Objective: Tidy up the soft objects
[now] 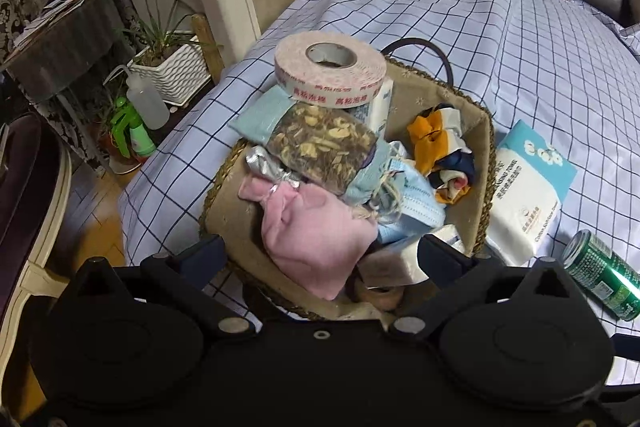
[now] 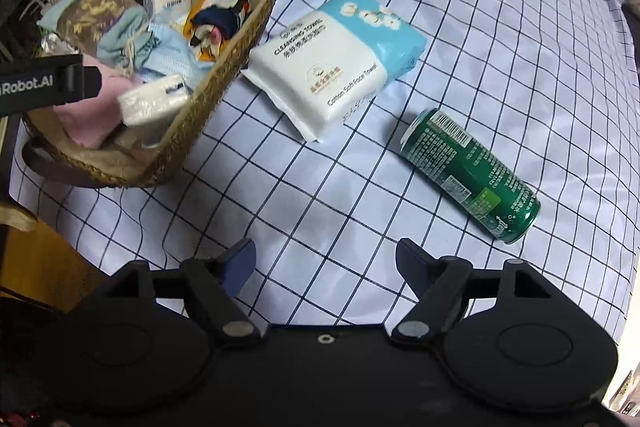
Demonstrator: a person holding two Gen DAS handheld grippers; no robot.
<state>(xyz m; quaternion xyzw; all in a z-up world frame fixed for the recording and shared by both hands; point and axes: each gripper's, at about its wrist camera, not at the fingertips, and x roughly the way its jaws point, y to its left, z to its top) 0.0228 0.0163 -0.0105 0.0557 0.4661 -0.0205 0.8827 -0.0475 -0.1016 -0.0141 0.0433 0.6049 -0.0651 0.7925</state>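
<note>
My left hand-held gripper (image 1: 320,251) hangs wide open and empty over the near end of the woven basket (image 1: 482,163), pink cloth pouch (image 1: 316,227) right between and ahead of its fingers, small tissue pack (image 1: 394,261) at the right finger. My right hand-held gripper (image 2: 324,259) is open too, holding nothing, above the checked bed sheet (image 2: 500,27). From it, cleansing towel pack (image 2: 336,63) sits straight ahead beside the basket, green can (image 2: 472,179) lies ahead-right, basket ahead-left.
</note>
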